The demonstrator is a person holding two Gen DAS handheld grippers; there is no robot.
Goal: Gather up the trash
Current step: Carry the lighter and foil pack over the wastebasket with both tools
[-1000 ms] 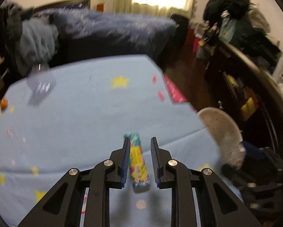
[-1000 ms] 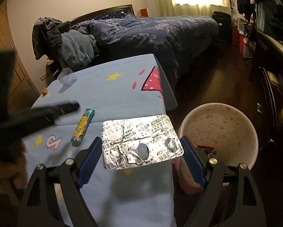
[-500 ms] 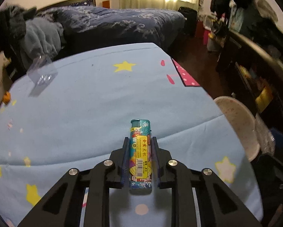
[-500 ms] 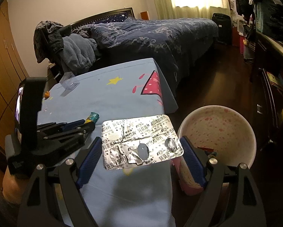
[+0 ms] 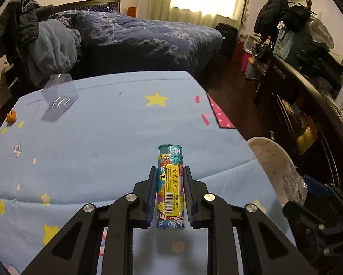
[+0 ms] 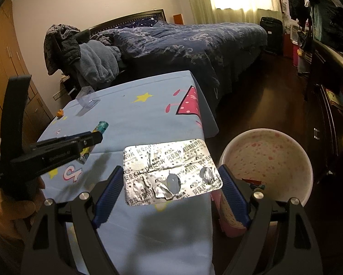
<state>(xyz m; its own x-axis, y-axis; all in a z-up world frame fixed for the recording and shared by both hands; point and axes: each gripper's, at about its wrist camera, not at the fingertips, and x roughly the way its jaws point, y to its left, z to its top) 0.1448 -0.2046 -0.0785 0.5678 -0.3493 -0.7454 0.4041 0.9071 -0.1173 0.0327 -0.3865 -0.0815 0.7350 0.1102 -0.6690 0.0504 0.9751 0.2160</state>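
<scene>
The left tongs (image 5: 169,194) are clenched on a lighter (image 5: 170,185), its colourful label facing up and its teal cap sticking out past the fingertips toward 12 o'clock. In the right wrist view the same left tongs (image 6: 95,138) reach in from 9 o'clock over the bench (image 6: 134,119), with the lighter (image 6: 102,126) cap just showing beyond them.

The right tongs (image 6: 171,178) grip a silver pill sheet (image 6: 170,171) by its two short edges, held flat above the near end of the bench; several of its pockets are torn through. At about 3 o'clock from the sheet, on the floor beside the bench, stands a white speckled bin (image 6: 286,158) with some scraps at the bottom.

On the bench's blue star-patterned cloth (image 5: 98,137), toward 10 o'clock, lie a clear plastic package (image 5: 58,98) and, nearer the left edge, a small orange scrap (image 5: 11,116), apart from each other. A bed (image 5: 148,36) with a dark blue quilt lies beyond the bench.
</scene>
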